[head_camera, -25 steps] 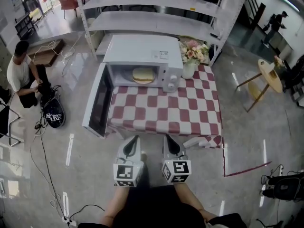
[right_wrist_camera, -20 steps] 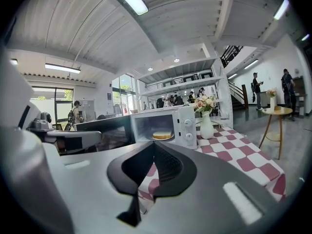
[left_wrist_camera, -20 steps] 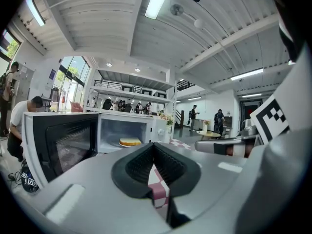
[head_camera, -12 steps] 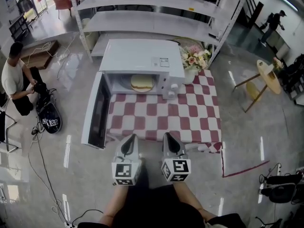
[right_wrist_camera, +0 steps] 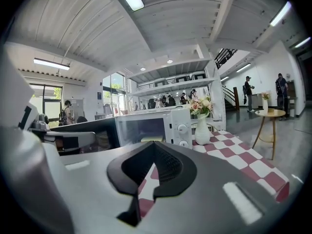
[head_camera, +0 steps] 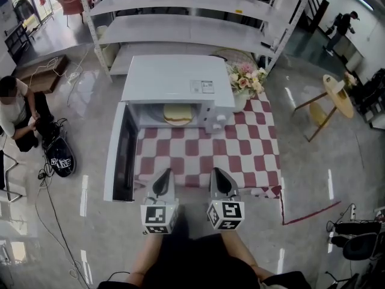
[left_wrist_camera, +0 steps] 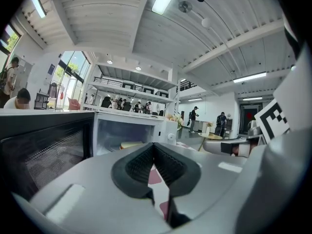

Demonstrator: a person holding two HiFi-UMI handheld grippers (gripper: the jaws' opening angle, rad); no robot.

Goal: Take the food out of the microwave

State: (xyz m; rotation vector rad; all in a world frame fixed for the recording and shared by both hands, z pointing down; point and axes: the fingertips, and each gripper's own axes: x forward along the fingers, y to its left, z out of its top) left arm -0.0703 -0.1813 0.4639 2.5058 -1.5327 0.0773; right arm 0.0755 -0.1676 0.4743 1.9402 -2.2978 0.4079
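The white microwave (head_camera: 174, 80) stands at the back left of the checked table, its door (head_camera: 123, 158) swung wide open to the left. Inside lies the food (head_camera: 178, 114), a pale round cake on a plate, also seen as the food (left_wrist_camera: 128, 144) and the food (right_wrist_camera: 150, 139) in the two gripper views. My left gripper (head_camera: 164, 173) and right gripper (head_camera: 217, 172) hover side by side at the table's front edge, well short of the microwave. Both are shut with nothing between their pads.
A red-and-white checked cloth (head_camera: 246, 155) covers the table. A vase of flowers (head_camera: 245, 80) stands right of the microwave. Metal shelving (head_camera: 180, 23) rises behind. A person (head_camera: 15, 110) crouches on the floor at left, and a small round table (head_camera: 340, 95) stands at right.
Both grippers and the head have moved forward towards the table; the microwave and its open door now sit nearer. The jaws stayed shut.
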